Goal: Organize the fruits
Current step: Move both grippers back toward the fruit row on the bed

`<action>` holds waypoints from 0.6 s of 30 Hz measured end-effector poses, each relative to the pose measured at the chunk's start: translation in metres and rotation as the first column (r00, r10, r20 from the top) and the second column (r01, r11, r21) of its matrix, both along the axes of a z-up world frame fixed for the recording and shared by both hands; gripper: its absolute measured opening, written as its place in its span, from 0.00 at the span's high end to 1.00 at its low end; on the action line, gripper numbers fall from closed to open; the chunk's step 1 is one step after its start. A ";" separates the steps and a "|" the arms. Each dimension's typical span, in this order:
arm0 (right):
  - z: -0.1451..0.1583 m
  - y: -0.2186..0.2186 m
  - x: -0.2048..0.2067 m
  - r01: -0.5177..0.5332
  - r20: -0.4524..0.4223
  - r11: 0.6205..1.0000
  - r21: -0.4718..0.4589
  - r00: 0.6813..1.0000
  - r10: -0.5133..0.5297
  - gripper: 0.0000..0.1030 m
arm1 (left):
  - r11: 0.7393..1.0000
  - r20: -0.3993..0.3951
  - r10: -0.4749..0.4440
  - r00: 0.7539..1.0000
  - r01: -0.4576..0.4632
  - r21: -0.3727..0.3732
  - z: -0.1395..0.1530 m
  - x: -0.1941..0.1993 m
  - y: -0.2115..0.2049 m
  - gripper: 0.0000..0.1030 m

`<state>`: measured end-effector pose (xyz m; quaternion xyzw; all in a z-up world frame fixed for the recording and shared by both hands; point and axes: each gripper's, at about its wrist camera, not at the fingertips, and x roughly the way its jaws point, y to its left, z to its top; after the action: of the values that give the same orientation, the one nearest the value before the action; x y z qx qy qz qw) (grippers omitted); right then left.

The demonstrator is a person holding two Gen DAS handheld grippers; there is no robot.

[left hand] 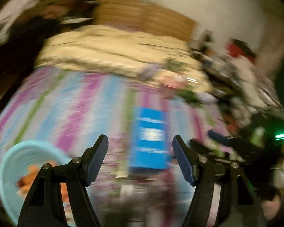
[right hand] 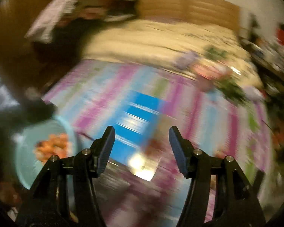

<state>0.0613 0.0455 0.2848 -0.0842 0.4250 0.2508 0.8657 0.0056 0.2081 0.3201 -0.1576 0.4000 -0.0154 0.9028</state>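
Observation:
Both views are heavily motion-blurred. A light blue bowl [left hand: 11, 160] with orange fruit [left hand: 31, 177] in it lies at the lower left of the left wrist view; it also shows in the right wrist view [right hand: 26, 143], with the orange fruit [right hand: 53, 147] inside. My left gripper [left hand: 140, 143] is open and empty above the striped cloth [left hand: 75, 102]. My right gripper [right hand: 142, 134] is open and empty. A blurred reddish thing [right hand: 153, 147] lies between its fingers on the surface; I cannot tell what it is.
A blue box-like object [left hand: 149, 138] lies on the pink, blue and green striped cloth, also in the right wrist view [right hand: 138, 121]. A cream blanket [left hand: 111, 51] and a wooden headboard [left hand: 142, 17] lie behind. Dark clutter [left hand: 255, 94] fills the right side.

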 end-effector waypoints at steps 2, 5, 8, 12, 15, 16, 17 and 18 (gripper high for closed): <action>-0.023 -0.053 0.009 0.096 -0.072 0.995 -0.036 0.993 -0.098 0.42 | 0.994 0.000 -0.113 0.994 0.113 -0.012 -0.007 0.016 -0.051 0.30; -0.061 -0.125 0.013 0.222 -0.195 0.972 -0.073 0.953 -0.233 0.44 | 0.971 -0.042 -0.231 0.972 0.228 -0.068 -0.039 0.037 -0.113 0.30; -0.086 -0.181 0.009 0.309 -0.265 0.946 -0.096 0.908 -0.324 0.46 | 0.955 -0.167 -0.275 0.947 0.249 -0.161 -0.109 0.057 -0.160 0.31; -0.110 -0.225 -0.008 0.367 -0.320 0.923 -0.116 0.866 -0.384 0.46 | 0.957 -0.327 -0.280 0.903 0.235 -0.172 -0.202 0.085 -0.192 0.47; -0.127 -0.239 -0.012 0.381 -0.358 0.917 -0.117 0.845 -0.397 0.46 | 0.961 -0.389 -0.263 0.883 0.204 -0.187 -0.253 0.099 -0.201 0.52; -0.132 -0.249 -0.015 0.384 -0.367 0.916 -0.115 0.841 -0.398 0.46 | 0.960 -0.394 -0.269 0.879 0.211 -0.184 -0.265 0.102 -0.207 0.54; -0.138 -0.254 -0.015 0.386 -0.380 0.915 -0.115 0.834 -0.399 0.46 | 0.955 -0.389 -0.290 0.874 0.242 -0.170 -0.275 0.104 -0.213 0.54; -0.141 -0.259 -0.017 0.387 -0.391 0.915 -0.113 0.829 -0.399 0.46 | 0.951 -0.389 -0.306 0.869 0.262 -0.163 -0.279 0.105 -0.216 0.54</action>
<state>0.0446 -0.2135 0.1435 0.0462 0.6070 0.0731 0.7900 0.1104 -0.0080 0.0412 -0.1440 0.5975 -0.1358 0.7770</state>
